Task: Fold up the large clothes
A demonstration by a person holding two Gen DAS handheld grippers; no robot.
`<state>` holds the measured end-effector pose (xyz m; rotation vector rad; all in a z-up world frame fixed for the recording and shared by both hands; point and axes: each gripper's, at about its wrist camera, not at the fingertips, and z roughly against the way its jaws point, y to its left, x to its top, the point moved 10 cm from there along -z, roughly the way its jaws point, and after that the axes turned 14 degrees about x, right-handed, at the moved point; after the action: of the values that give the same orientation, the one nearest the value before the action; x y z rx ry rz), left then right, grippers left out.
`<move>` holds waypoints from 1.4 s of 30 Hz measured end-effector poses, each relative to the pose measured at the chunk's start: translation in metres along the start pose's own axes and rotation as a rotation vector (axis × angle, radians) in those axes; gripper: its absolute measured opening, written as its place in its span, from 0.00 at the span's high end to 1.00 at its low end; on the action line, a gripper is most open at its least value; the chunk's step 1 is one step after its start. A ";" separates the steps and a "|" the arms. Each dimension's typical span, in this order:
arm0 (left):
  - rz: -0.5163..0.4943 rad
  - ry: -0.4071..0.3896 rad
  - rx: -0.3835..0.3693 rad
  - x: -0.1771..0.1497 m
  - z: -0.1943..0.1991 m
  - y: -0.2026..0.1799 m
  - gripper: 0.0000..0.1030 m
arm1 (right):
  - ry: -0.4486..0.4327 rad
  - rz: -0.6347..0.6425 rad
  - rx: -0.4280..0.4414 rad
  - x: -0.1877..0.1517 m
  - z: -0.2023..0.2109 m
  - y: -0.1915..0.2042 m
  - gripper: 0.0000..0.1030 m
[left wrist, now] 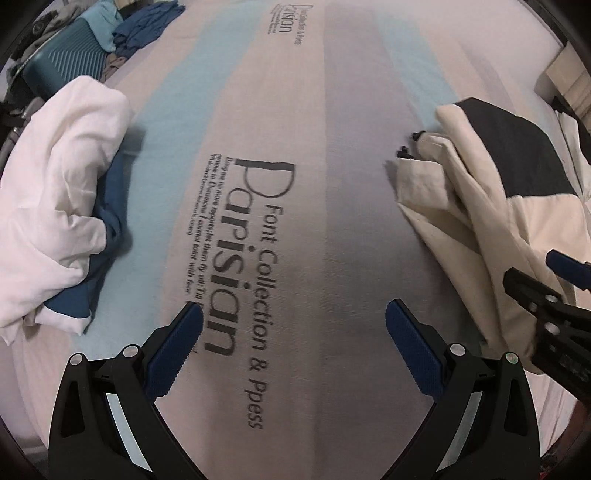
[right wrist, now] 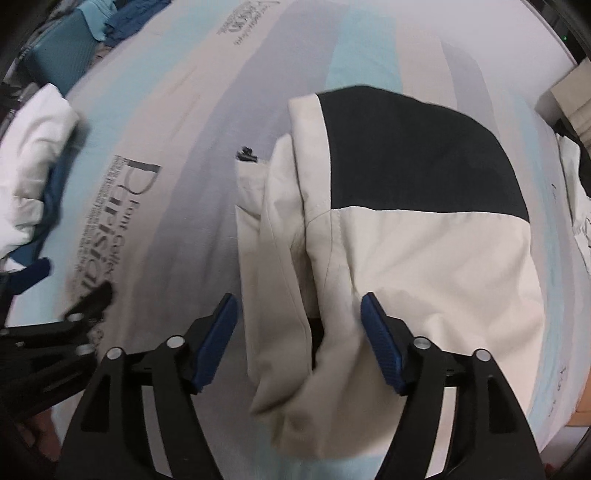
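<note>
A cream jacket with a black panel [right wrist: 406, 236] lies folded into a bundle on the striped bed sheet [right wrist: 207, 155]; it also shows at the right of the left wrist view [left wrist: 480, 206]. My right gripper [right wrist: 299, 306] is open, its blue fingers straddling the near end of the jacket. My left gripper [left wrist: 293, 310] is open and empty over the printed sheet [left wrist: 332, 147], left of the jacket. The right gripper's fingers [left wrist: 532, 291] show at the right edge of the left wrist view, on the jacket.
A crumpled white and blue garment [left wrist: 62, 206] lies at the left on the bed; it also shows in the right wrist view [right wrist: 29, 162]. A teal suitcase [left wrist: 62, 62] and blue clothes [left wrist: 144, 26] sit at the far left. A cardboard box [right wrist: 572, 99] stands at the right.
</note>
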<state>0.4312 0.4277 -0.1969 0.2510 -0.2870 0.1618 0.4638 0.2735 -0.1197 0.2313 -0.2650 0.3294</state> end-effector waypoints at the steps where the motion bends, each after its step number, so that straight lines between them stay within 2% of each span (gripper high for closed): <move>1: -0.003 0.000 -0.002 0.001 0.001 -0.004 0.06 | -0.006 0.001 0.011 0.000 0.007 -0.001 0.32; 5: -0.034 -0.006 -0.041 0.009 0.015 -0.031 0.06 | -0.033 0.019 0.032 0.003 0.041 -0.015 0.27; 8: -0.052 -0.003 -0.080 0.020 0.018 -0.055 0.06 | -0.051 0.025 0.019 0.010 0.067 -0.046 0.21; 11: -0.073 -0.005 -0.119 0.033 0.015 -0.077 0.06 | -0.068 0.054 -0.046 0.020 0.083 -0.086 0.20; 13: -0.074 0.031 -0.184 0.038 0.010 -0.097 0.06 | -0.067 0.057 -0.076 0.023 0.084 -0.111 0.17; 16: -0.035 0.101 -0.289 0.042 0.006 -0.116 0.06 | -0.021 0.037 -0.091 0.021 0.076 -0.152 0.16; 18: -0.032 0.115 -0.334 0.048 0.010 -0.129 0.06 | 0.001 -0.009 -0.061 0.018 0.071 -0.174 0.16; 20: -0.046 0.110 -0.348 0.054 0.015 -0.139 0.06 | 0.028 -0.052 -0.010 0.014 0.066 -0.191 0.16; 22: -0.052 0.121 -0.371 0.058 0.019 -0.149 0.06 | 0.043 -0.125 0.076 0.013 0.062 -0.203 0.16; 26: -0.093 0.205 -0.390 0.057 0.004 -0.173 0.06 | 0.075 -0.229 0.217 0.012 0.052 -0.221 0.16; 28: -0.090 0.251 -0.375 0.055 -0.010 -0.180 0.06 | 0.094 -0.258 0.264 0.011 0.045 -0.226 0.16; 31: -0.084 0.282 -0.369 0.054 -0.026 -0.186 0.05 | 0.128 -0.294 0.323 0.008 0.032 -0.229 0.16; 33: -0.090 0.287 -0.371 0.052 -0.031 -0.189 0.05 | 0.144 -0.311 0.354 0.007 0.027 -0.230 0.12; 36: -0.082 0.313 -0.384 0.051 -0.043 -0.196 0.05 | 0.169 -0.355 0.426 0.001 0.015 -0.233 0.09; 42: -0.053 0.344 -0.425 0.043 -0.065 -0.201 0.05 | 0.195 -0.378 0.509 -0.001 -0.007 -0.231 0.07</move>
<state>0.5269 0.2584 -0.2885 -0.1905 0.0307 0.0859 0.5443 0.0619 -0.1686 0.7356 0.0628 0.0362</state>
